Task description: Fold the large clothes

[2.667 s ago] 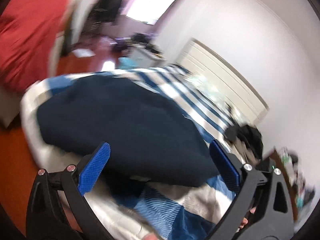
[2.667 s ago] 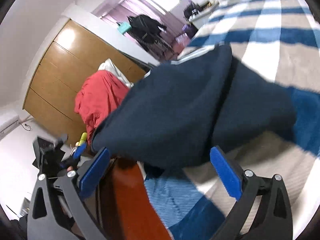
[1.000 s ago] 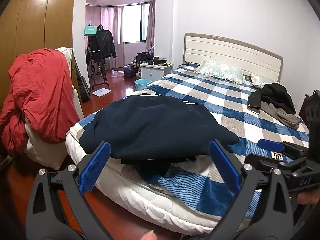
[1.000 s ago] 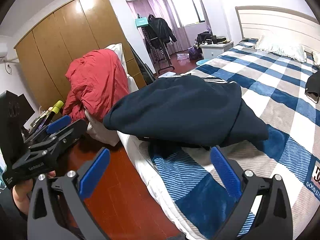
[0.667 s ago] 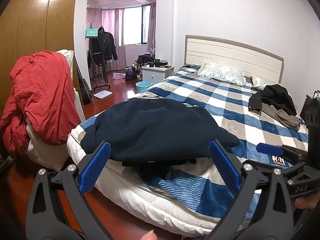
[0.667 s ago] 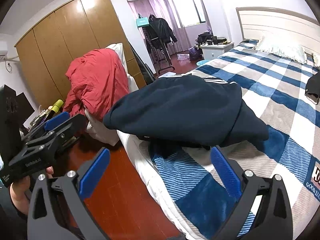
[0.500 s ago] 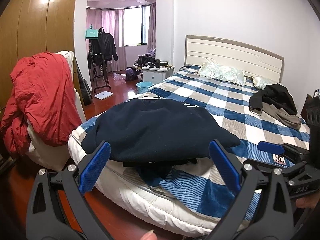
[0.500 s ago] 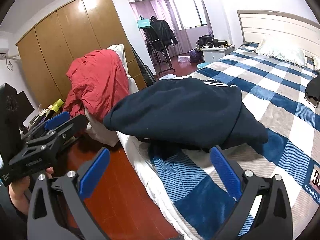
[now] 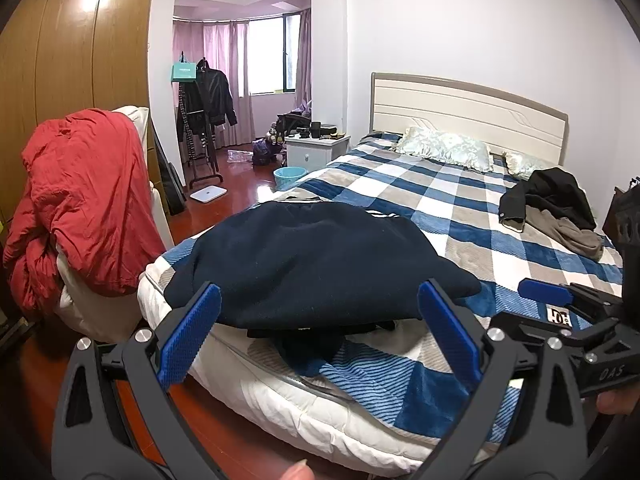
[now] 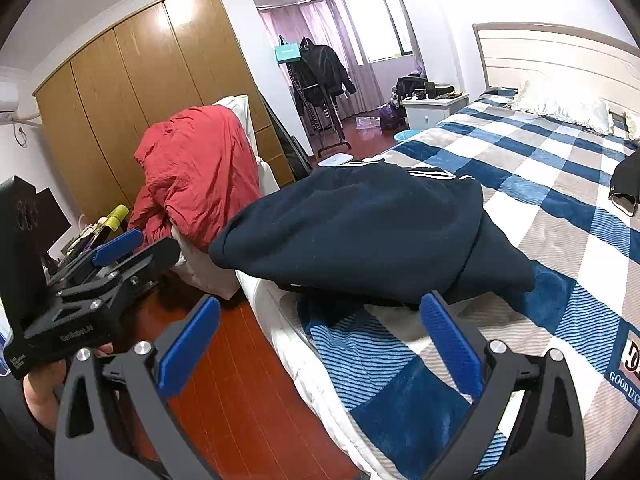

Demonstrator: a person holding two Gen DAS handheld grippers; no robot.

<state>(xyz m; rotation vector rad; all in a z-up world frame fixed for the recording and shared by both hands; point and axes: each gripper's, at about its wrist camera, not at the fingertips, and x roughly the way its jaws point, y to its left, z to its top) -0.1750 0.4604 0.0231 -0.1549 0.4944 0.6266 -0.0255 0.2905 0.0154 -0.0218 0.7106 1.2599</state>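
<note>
Folded navy garment [image 9: 316, 264] on checked bed [image 9: 472, 208], untouched.

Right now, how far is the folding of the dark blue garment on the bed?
Looks mostly done: the navy garment lies as one doubled-over bundle near the foot of the bed. In hand: nothing; the left gripper and right gripper are both open, away from it. Possibly left: the dark clothes heaped near the pillows.

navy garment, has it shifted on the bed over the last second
No. The navy garment lies in the same heap at the bed's foot corner, its white stripes at the same plaid squares; both grippers are open and clear of it.
</note>
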